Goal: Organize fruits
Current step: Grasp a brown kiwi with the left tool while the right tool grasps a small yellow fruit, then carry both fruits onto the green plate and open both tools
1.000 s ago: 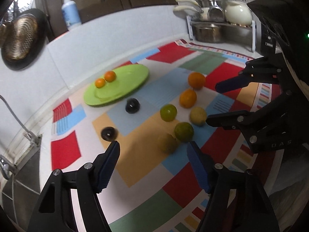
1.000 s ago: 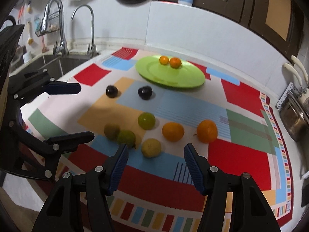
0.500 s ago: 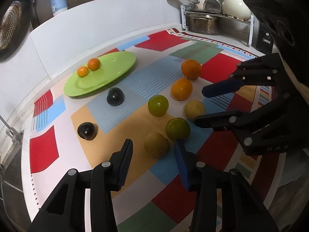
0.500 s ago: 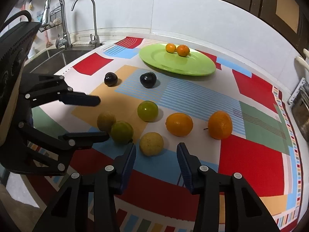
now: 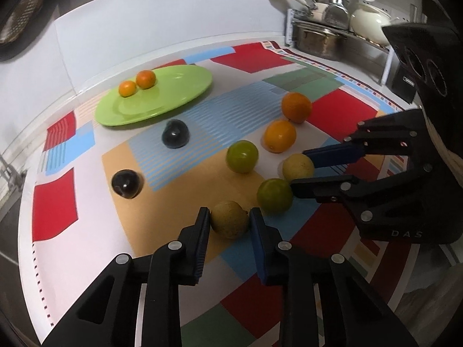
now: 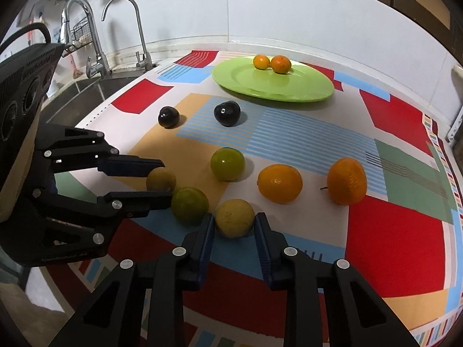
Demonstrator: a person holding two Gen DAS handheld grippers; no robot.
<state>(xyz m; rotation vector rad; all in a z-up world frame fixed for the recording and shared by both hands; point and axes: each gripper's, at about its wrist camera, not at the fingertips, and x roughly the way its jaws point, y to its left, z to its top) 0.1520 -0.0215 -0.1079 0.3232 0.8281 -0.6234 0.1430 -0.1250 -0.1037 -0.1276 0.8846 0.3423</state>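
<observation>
Both grippers have just closed: left gripper [image 5: 230,219] fingers clamp a yellowish-green fruit [image 5: 230,219]; right gripper [image 6: 235,221] fingers clamp a yellow fruit [image 6: 234,217].

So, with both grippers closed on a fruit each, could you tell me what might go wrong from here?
1. The green lime sits against both the left gripper and the right gripper; lifting may knock it rolling.
2. The yellowish fruit and the pale yellow fruit are round and held near the fingertips, so either could slip.
3. Both grippers are close and might collide heading for the green plate.
</observation>
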